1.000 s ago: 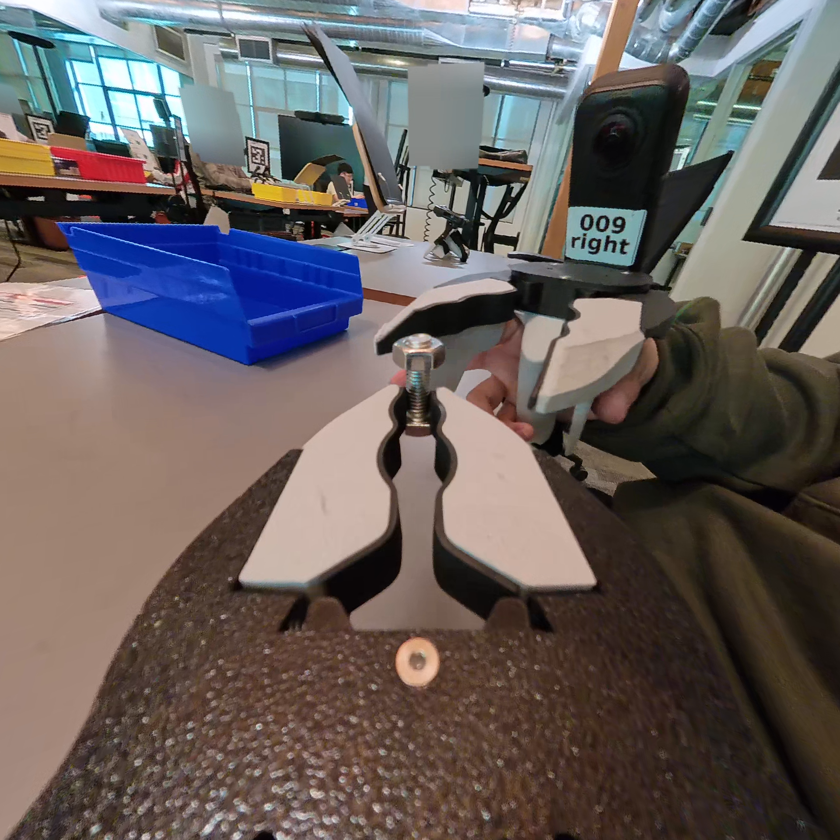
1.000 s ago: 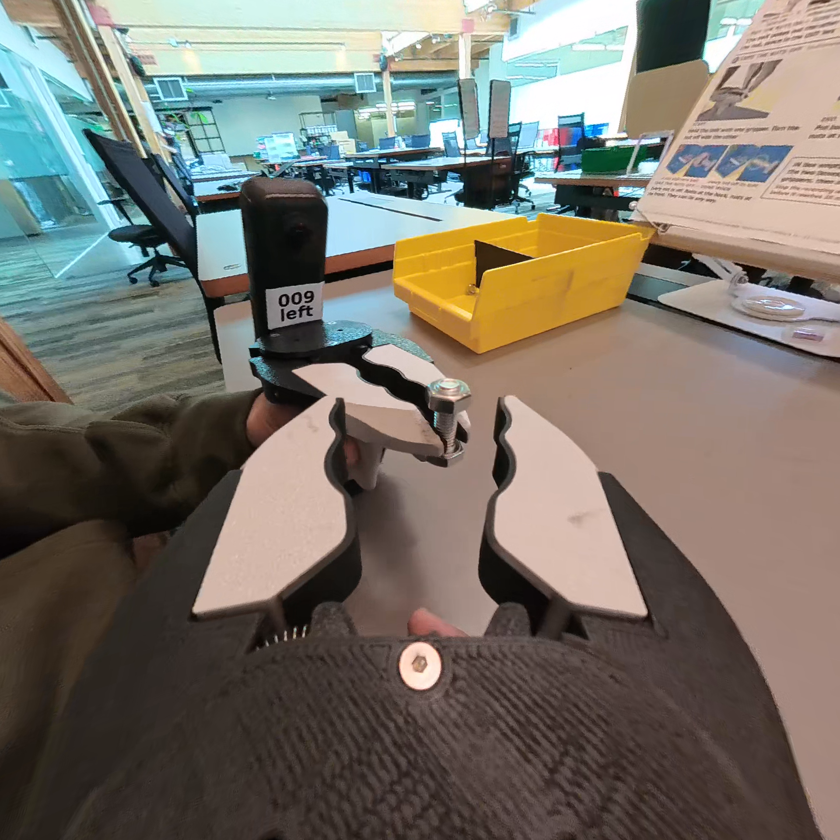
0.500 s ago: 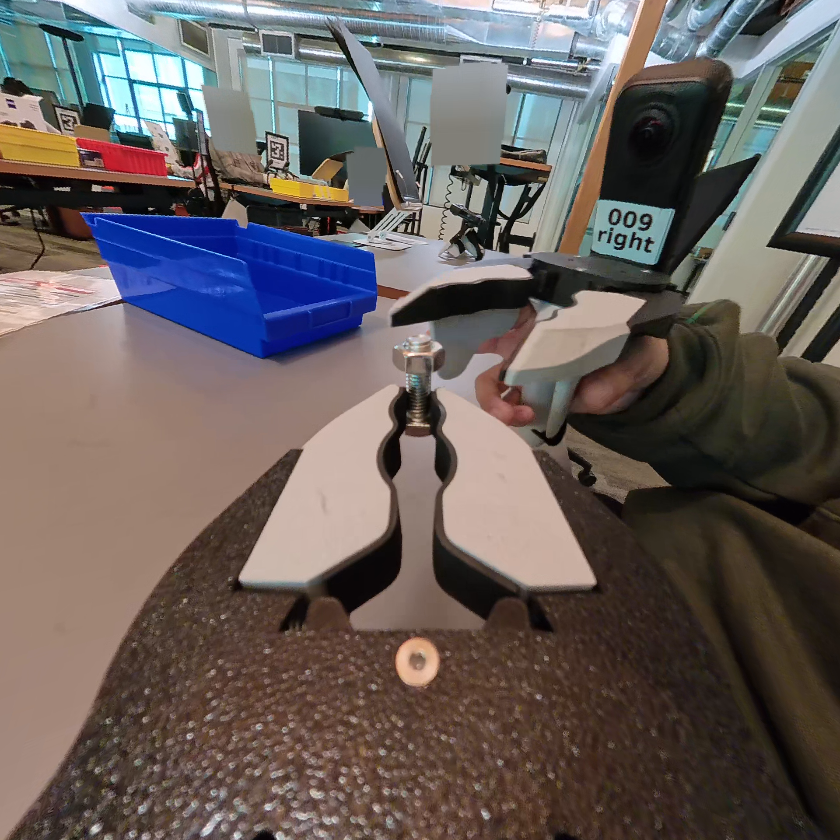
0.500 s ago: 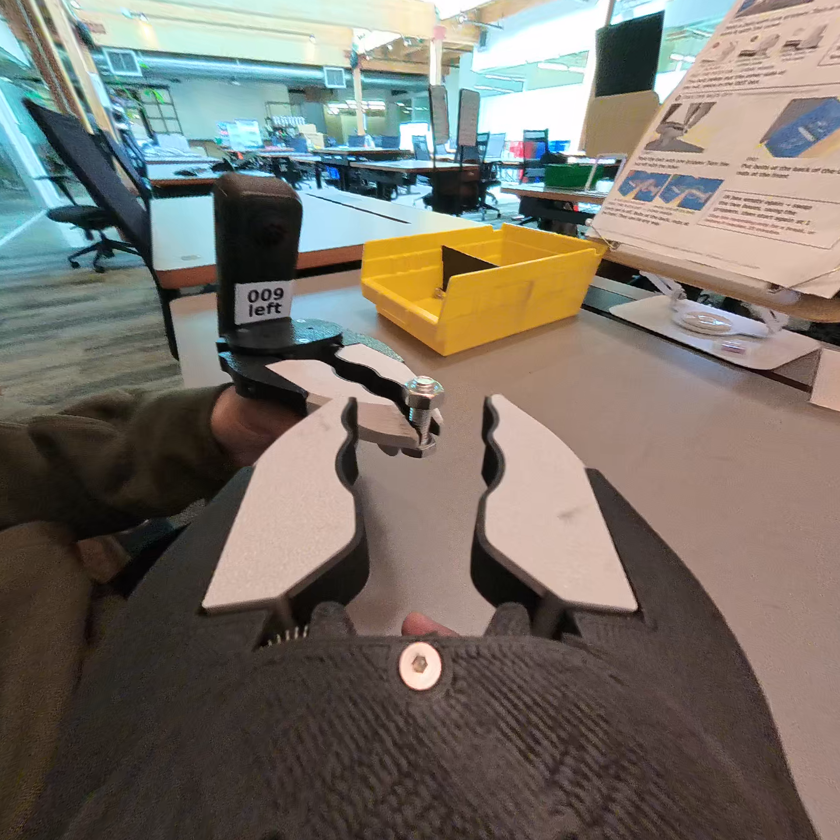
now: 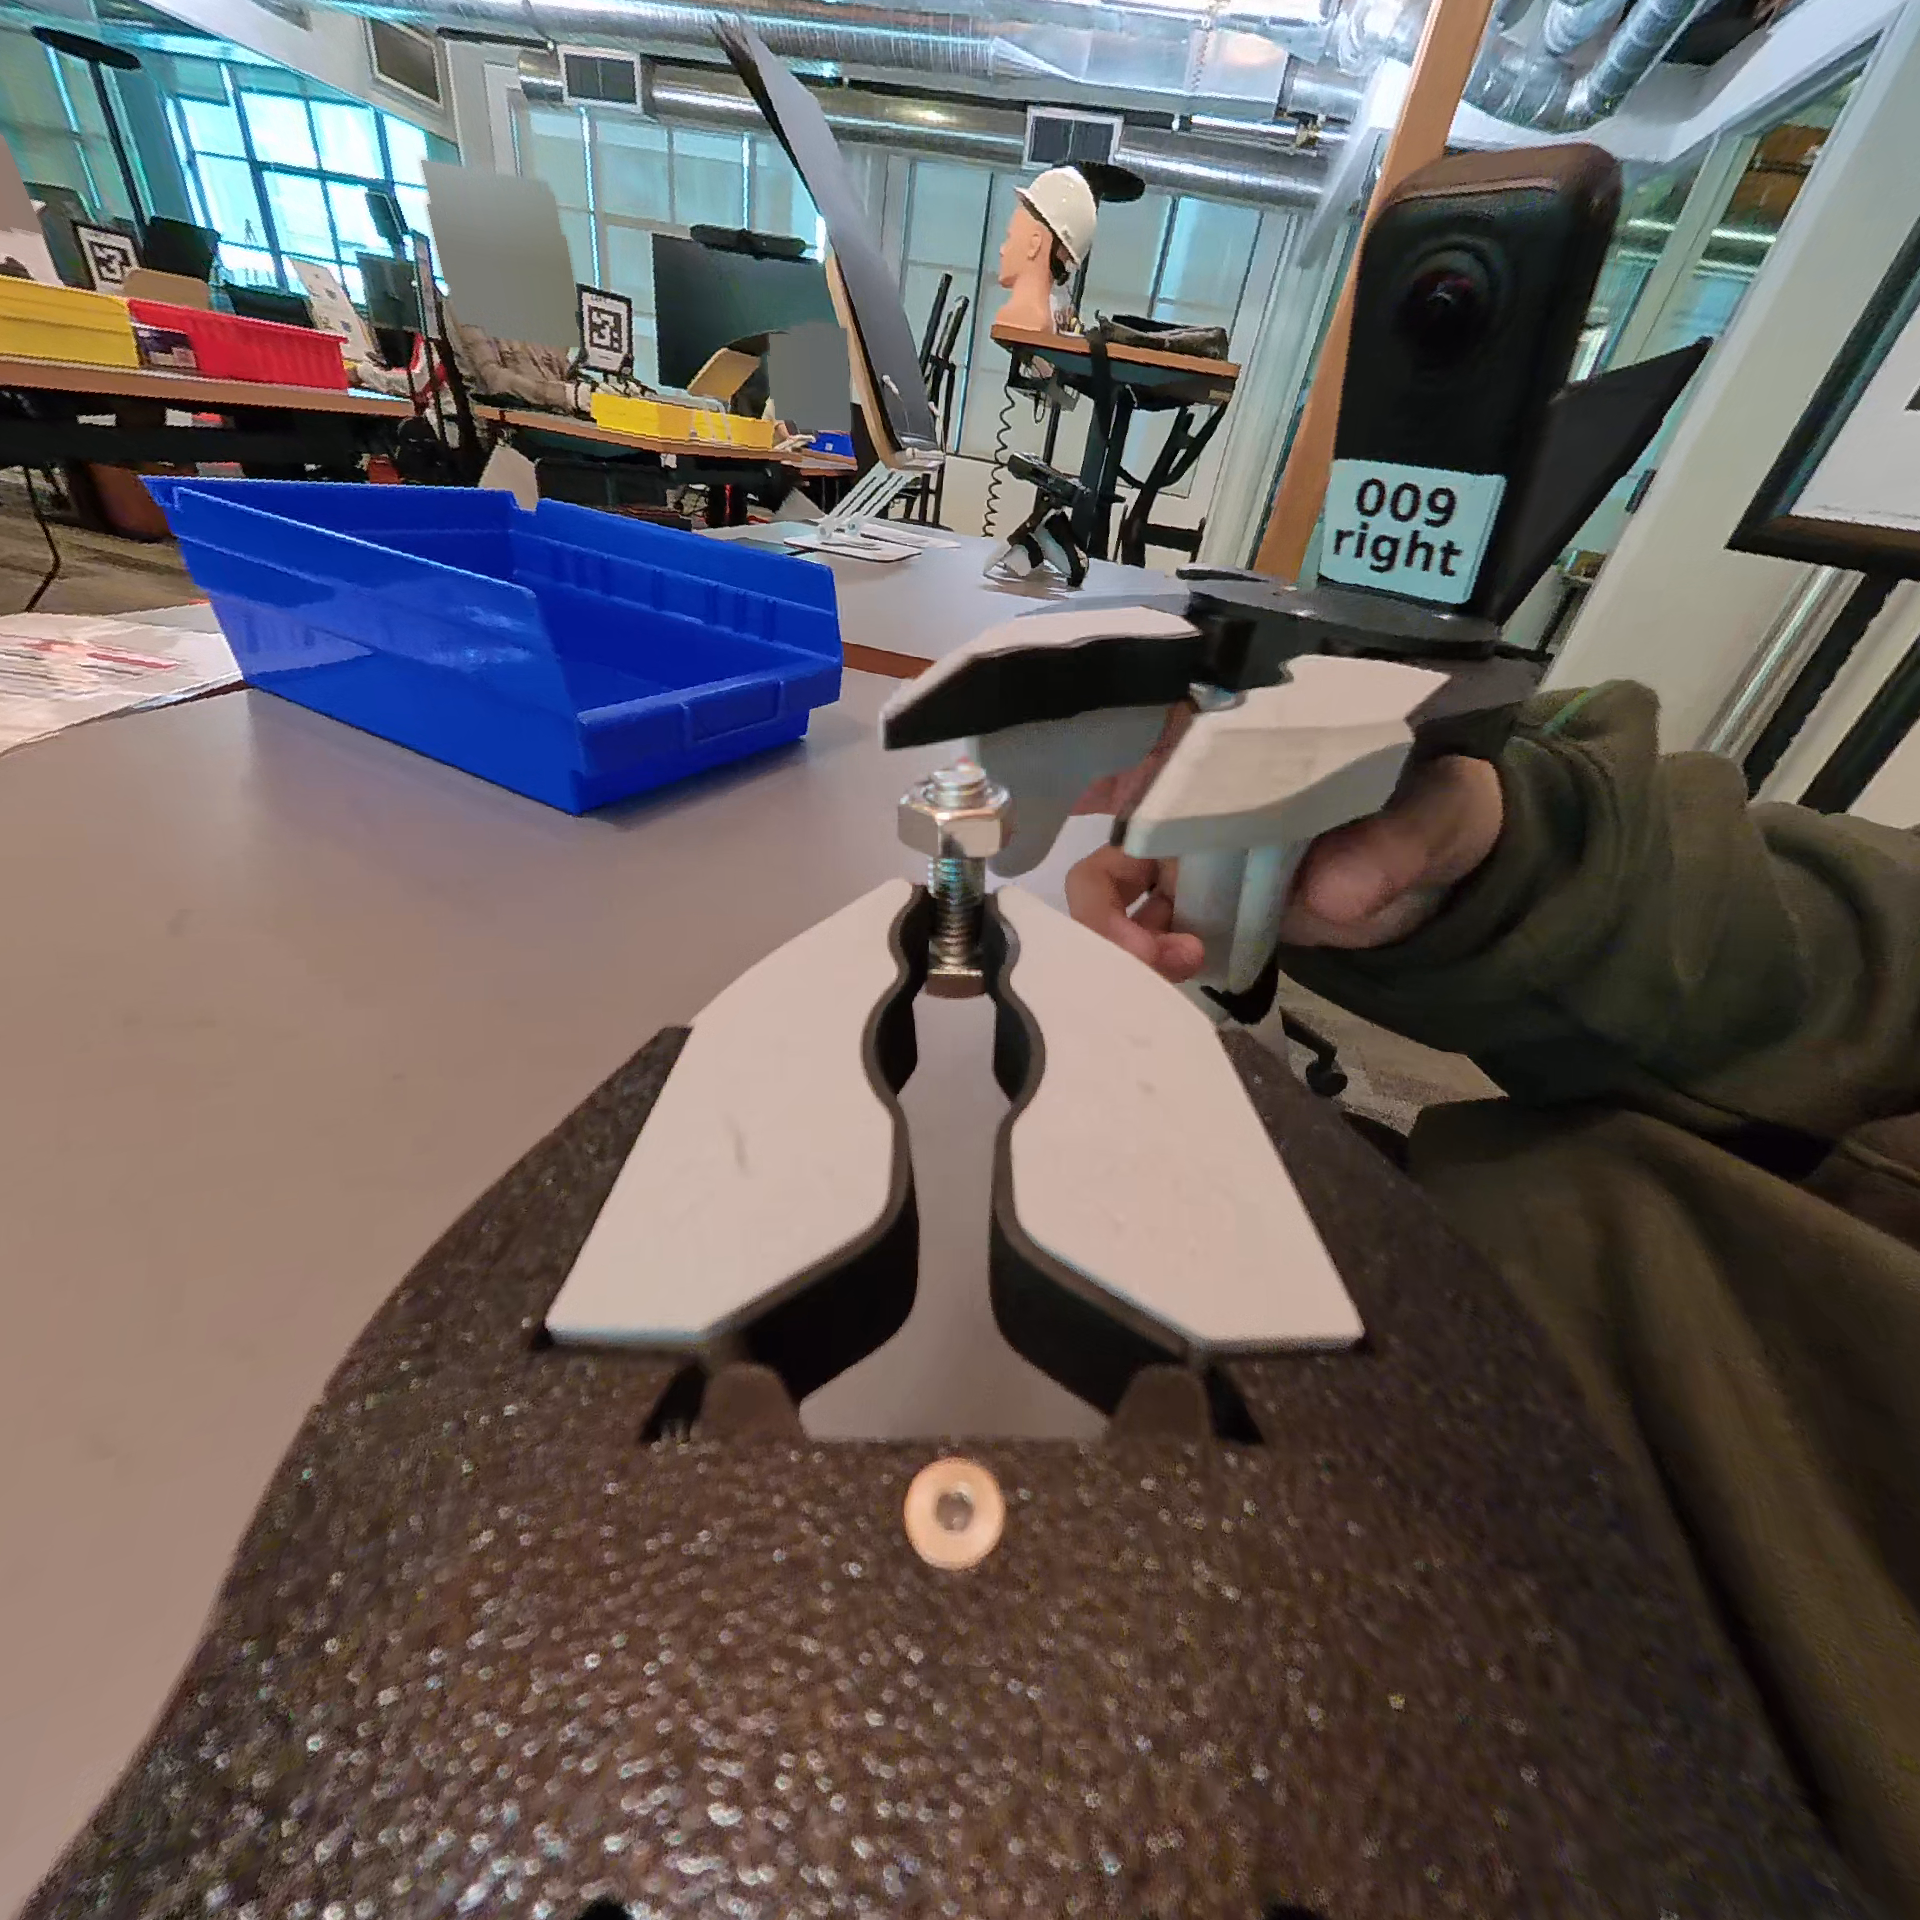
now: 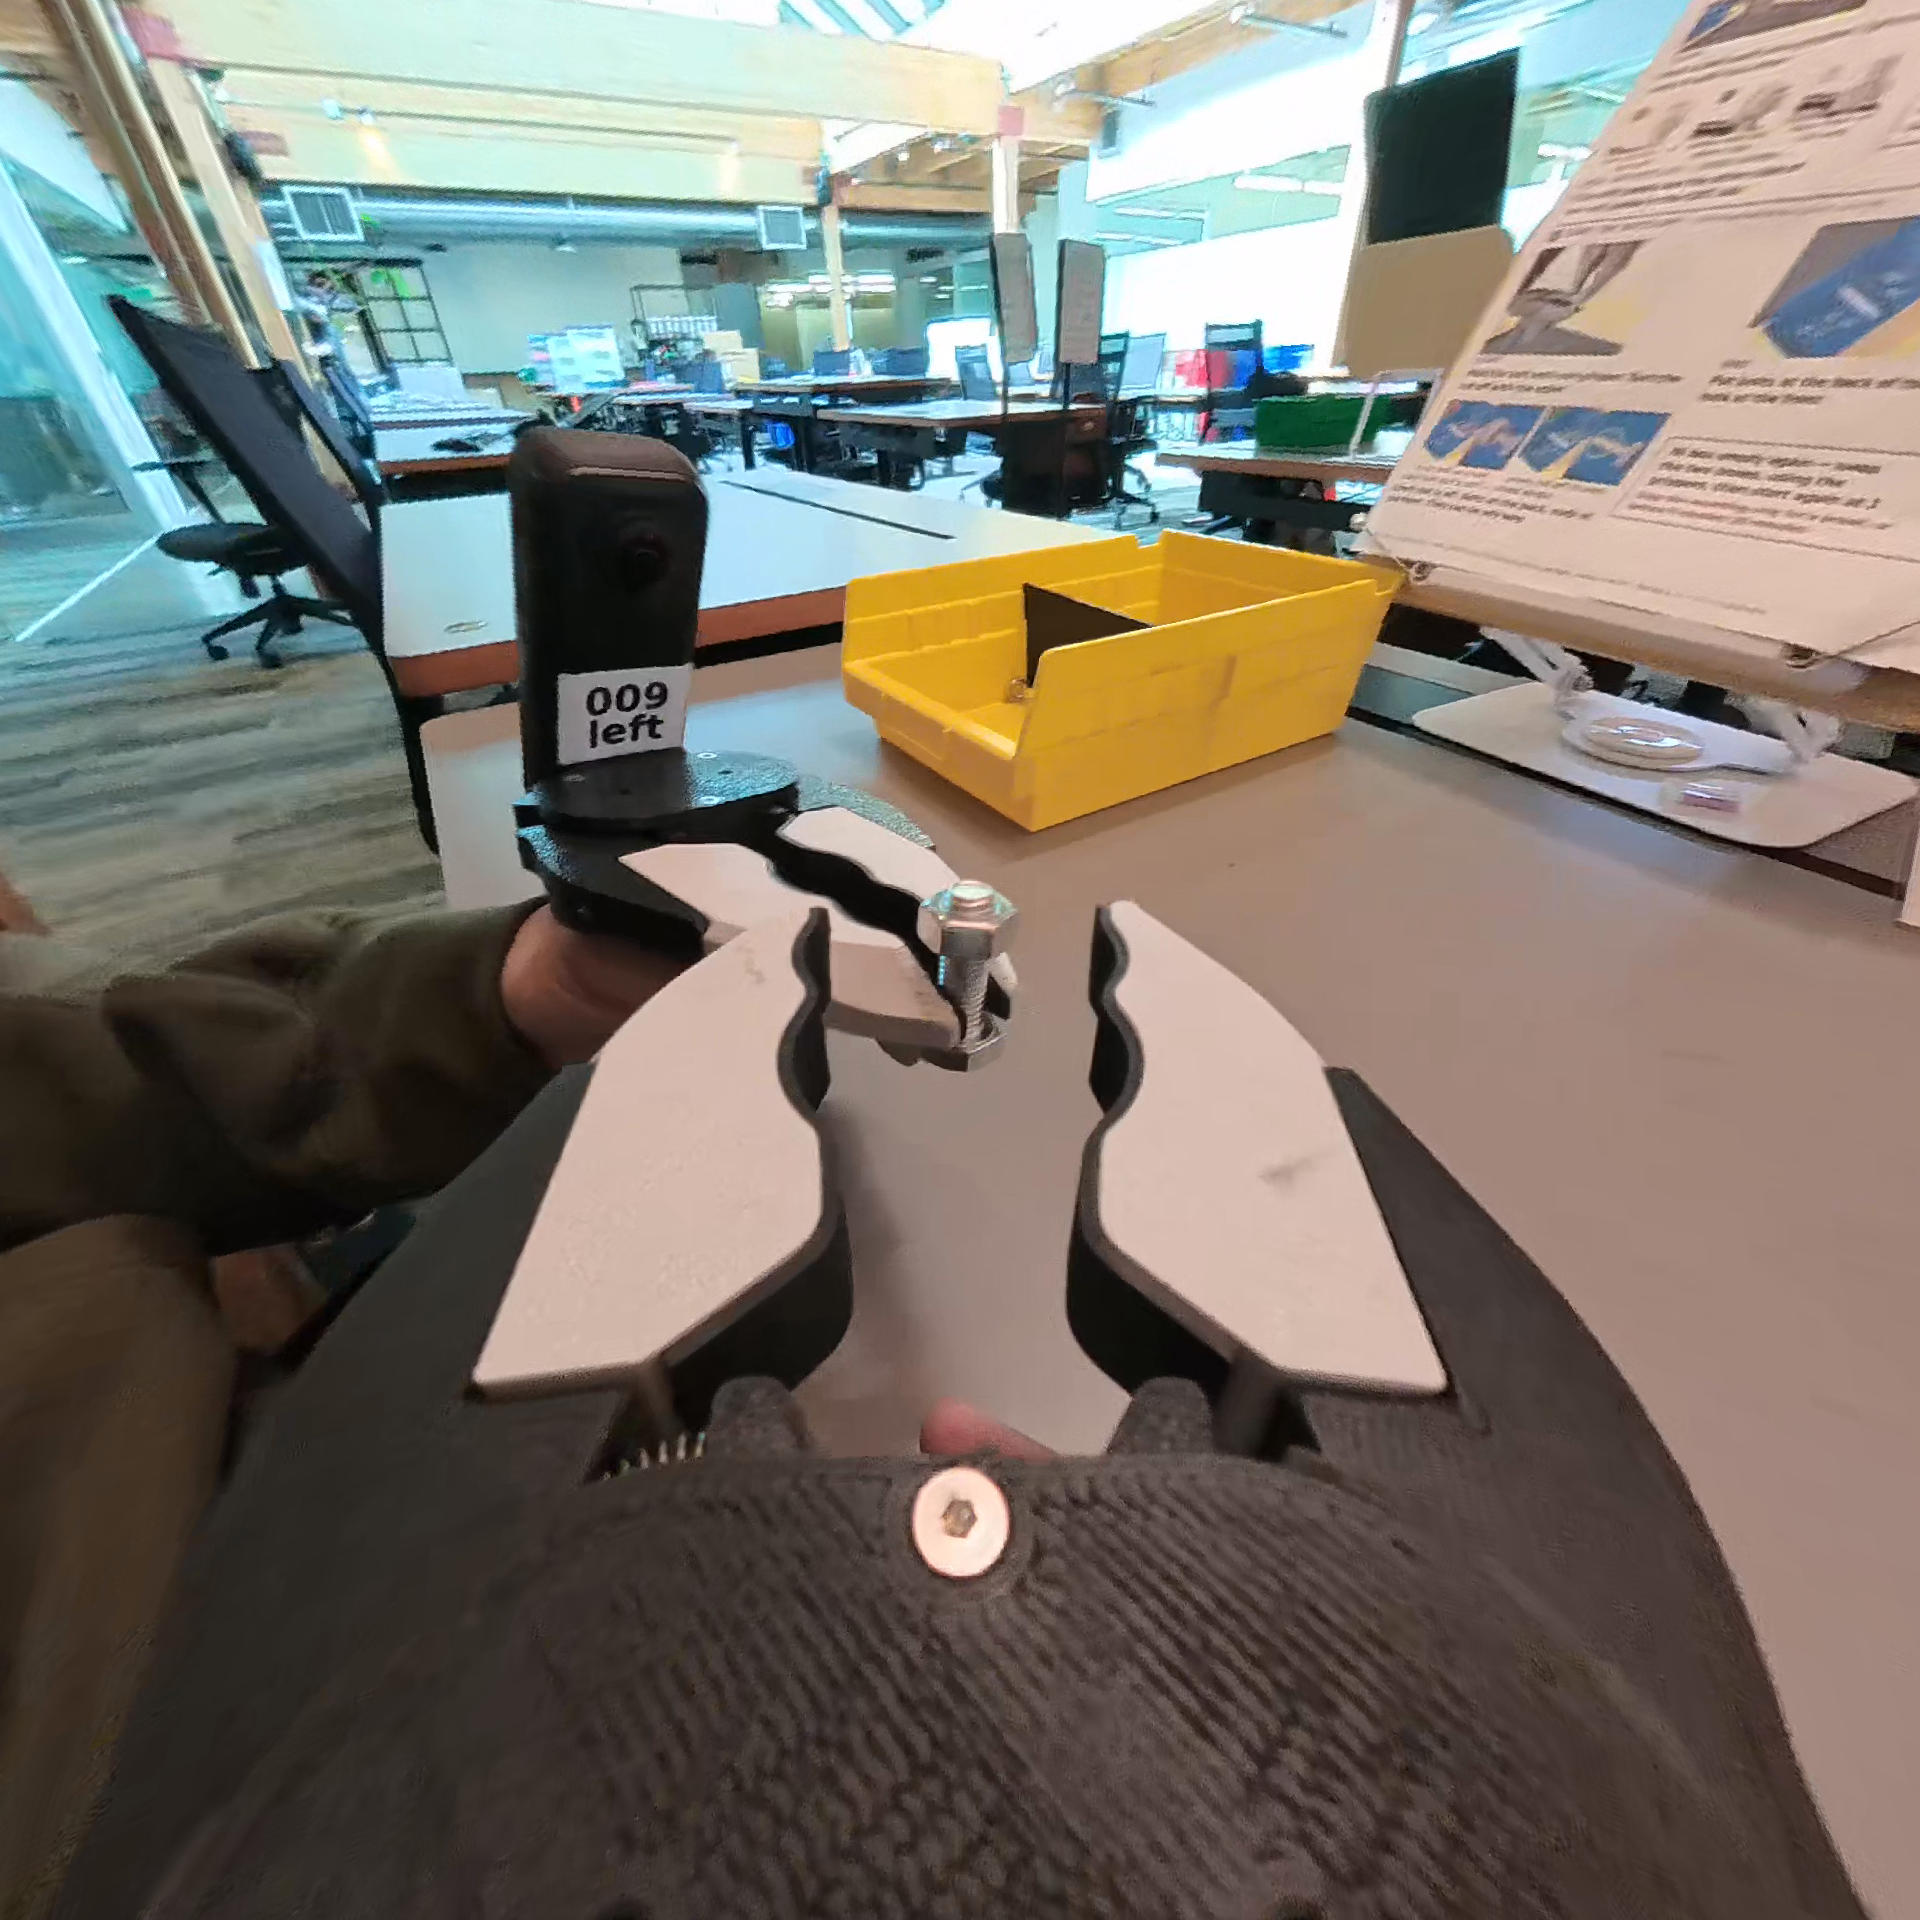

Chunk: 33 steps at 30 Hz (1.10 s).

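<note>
My left gripper (image 5: 951, 930) is shut on the threaded shank of a silver bolt (image 5: 949, 906) and holds it upright above the grey table (image 5: 312, 987). A hex nut (image 5: 954, 818) sits near the bolt's top end. My right gripper (image 6: 961, 920) is open and empty, with one finger on each side of the bolt (image 6: 966, 982) and nut (image 6: 968, 916), not touching them. In the left wrist view the right gripper (image 5: 1013, 779) stands just behind and slightly above the nut. The left gripper also shows in the right wrist view (image 6: 977, 1003). A person's hands in olive sleeves hold both grippers.
A blue bin (image 5: 499, 623) stands on the table to the far left. A yellow bin (image 6: 1112, 675) with a black divider stands beyond the grippers. An instruction board (image 6: 1714, 364) on a white stand (image 6: 1662, 758) is at the right. Papers (image 5: 83, 665) lie at the far left. Only a small space, under 4 cm, lies between the two pairs of fingers.
The right gripper, still open, has shifted so the bolt now sits centred between its fingertips. It has also risen slightly relative to the nut. The left gripper keeps holding the bolt.
</note>
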### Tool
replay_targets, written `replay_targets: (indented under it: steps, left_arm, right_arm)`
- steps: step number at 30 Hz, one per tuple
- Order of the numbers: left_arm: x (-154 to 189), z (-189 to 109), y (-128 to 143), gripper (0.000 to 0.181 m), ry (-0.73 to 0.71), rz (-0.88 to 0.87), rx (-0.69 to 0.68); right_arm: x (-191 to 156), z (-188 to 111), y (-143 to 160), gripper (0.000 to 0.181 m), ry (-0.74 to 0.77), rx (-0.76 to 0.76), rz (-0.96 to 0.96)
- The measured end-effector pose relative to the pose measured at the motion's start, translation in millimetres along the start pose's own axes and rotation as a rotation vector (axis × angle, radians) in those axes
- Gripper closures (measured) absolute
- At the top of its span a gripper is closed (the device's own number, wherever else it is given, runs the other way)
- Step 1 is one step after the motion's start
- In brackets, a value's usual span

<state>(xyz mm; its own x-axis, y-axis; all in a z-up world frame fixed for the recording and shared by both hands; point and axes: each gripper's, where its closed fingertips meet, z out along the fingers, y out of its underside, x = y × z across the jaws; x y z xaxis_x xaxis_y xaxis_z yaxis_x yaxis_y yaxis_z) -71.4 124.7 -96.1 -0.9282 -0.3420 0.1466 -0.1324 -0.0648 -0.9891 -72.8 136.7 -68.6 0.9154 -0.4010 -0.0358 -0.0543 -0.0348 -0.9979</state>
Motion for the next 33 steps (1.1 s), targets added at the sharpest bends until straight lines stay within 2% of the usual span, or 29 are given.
replay_targets:
  steps: [9,10,19,23,25,27,30,33]
  left_arm:
    - [6.5,1.5,0.1,0.172,0.035,0.020,0.001]
    - [6.7,1.6,0.3,0.172,0.034,0.023,0.000]
    - [3.9,2.7,-2.4,0.172,0.002,0.039,0.021]
    - [-9.2,0.6,-4.1,0.141,-0.119,0.108,0.021]
    - [-12.9,-2.4,-6.1,0.137,-0.154,0.136,0.013]
    - [-14.5,-5.6,-9.4,0.138,-0.169,0.149,0.015]
    - [-19.4,-10.6,-11.8,0.142,-0.195,0.150,0.004]
    - [-24.5,-16.2,-12.1,0.144,-0.207,0.146,-0.010]
  right_arm:
    - [-2.2,3.0,6.8,0.155,-0.035,-0.016,0.043]
    - [-3.3,3.3,7.6,0.162,-0.044,-0.017,0.048]
    - [-1.3,3.4,6.2,0.163,-0.034,-0.008,0.007]
    - [9.6,0.0,1.5,0.163,-0.001,-0.005,-0.026]
    - [29.8,-5.5,-6.1,0.163,0.057,-0.013,-0.070]
    - [66.5,-15.4,-17.4,0.163,0.174,-0.030,-0.144]
    - [145.7,-36.5,-31.1,0.163,0.424,-0.134,-0.260]
    - [238.4,-68.0,-33.3,0.162,0.713,-0.370,-0.439]
